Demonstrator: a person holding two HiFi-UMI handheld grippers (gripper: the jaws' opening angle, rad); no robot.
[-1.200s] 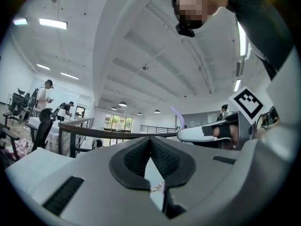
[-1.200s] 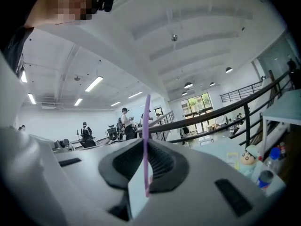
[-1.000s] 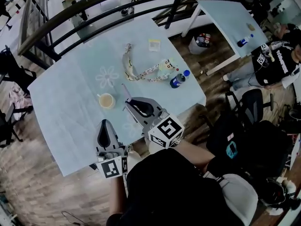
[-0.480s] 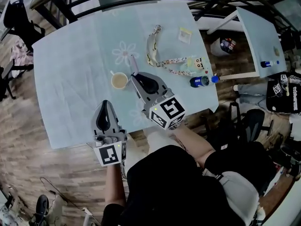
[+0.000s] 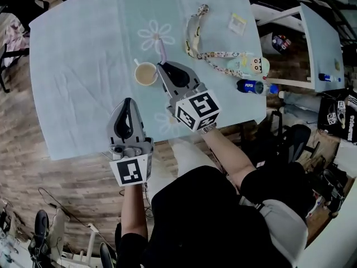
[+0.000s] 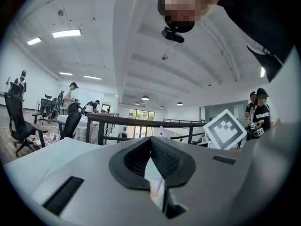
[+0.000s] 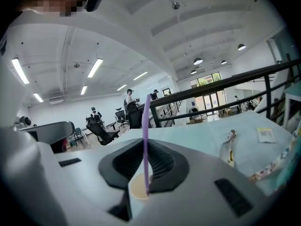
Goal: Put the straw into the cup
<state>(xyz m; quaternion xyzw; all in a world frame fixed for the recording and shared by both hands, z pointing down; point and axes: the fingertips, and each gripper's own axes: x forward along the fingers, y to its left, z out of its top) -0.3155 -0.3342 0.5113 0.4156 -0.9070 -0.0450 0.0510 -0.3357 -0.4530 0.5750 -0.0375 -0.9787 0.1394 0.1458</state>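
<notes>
Right tool (image 5: pixel 162 67) pinches straw (image 5: pixel 161 48) beside cup (image 5: pixel 145 73) — left tool (image 5: pixel 126 101) pressed together, near table (image 5: pixel 83 49) edge.

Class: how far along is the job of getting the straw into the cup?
Done: the purple straw is picked up, clamped in the right gripper. In hand: it hangs just beside the cup, not yet inside. Left: lower the straw into the cup and let go. The left gripper is shut on nothing.

The room is bright. Long lights (image 6: pixel 67 33) up high shine down. The table (image 5: pixel 83 66) is pale and evenly lit, with only soft shadows. The gripper views bend round at the edges and have black corners. Very near things look blurry.
</notes>
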